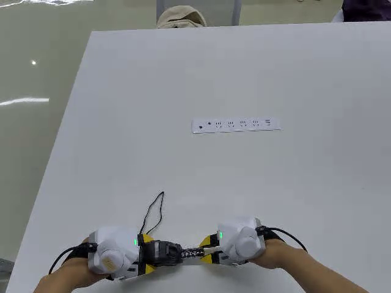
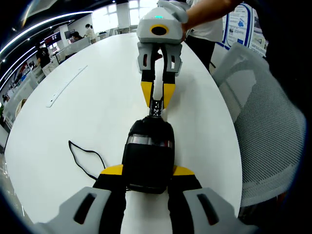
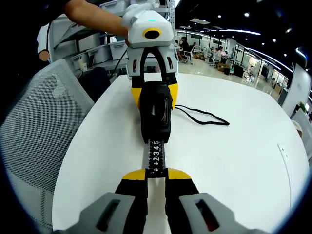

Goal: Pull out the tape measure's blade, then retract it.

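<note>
A black tape measure case [image 1: 162,253] [image 2: 147,155] [image 3: 155,111] rests on the white table near its front edge, with my left gripper [image 1: 144,255] [image 2: 146,171] shut on it. A short length of numbered blade [image 1: 192,251] [image 2: 156,106] [image 3: 156,157] runs out of the case to the right. My right gripper [image 1: 209,250] [image 3: 156,174] is shut on the blade's end, facing the left one a short way off. The case's thin black wrist cord [image 1: 153,212] [image 2: 80,157] [image 3: 202,116] trails loose across the table behind it.
A white power strip [image 1: 236,125] [image 2: 66,87] lies flat at mid-table, well beyond the grippers. The table [image 1: 244,73] is wide and white; a mesh chair [image 2: 263,117] [image 3: 39,126] stands just off its near edge. A person's hat [image 1: 181,17] shows past the far edge.
</note>
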Demonstrator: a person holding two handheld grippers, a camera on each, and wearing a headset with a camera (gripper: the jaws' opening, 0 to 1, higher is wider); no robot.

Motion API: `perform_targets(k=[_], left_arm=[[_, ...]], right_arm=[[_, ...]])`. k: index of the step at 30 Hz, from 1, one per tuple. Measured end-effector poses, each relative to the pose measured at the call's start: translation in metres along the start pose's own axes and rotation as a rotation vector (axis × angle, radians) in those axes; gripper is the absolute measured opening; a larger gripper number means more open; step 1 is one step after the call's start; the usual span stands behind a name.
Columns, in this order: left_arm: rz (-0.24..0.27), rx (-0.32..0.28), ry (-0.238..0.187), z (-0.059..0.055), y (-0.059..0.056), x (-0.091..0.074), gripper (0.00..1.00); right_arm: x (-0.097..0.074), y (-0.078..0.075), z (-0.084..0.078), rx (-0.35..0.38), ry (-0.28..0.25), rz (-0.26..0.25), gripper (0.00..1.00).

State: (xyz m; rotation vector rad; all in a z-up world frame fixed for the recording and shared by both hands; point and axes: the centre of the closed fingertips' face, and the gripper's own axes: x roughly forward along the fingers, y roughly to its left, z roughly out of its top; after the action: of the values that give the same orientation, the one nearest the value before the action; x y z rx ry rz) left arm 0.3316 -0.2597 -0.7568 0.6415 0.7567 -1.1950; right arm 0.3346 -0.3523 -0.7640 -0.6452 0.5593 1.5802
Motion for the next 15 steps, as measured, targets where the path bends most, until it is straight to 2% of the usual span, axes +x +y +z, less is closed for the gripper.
perform_targets(k=[15], left_arm=[[-0.006, 0.010, 0.009, -0.0003, -0.0003, 0.0003, 0.28]], right_arm=[[-0.0053, 0.0008, -0.0038, 0.001, 0.005, 0.002, 0.10]])
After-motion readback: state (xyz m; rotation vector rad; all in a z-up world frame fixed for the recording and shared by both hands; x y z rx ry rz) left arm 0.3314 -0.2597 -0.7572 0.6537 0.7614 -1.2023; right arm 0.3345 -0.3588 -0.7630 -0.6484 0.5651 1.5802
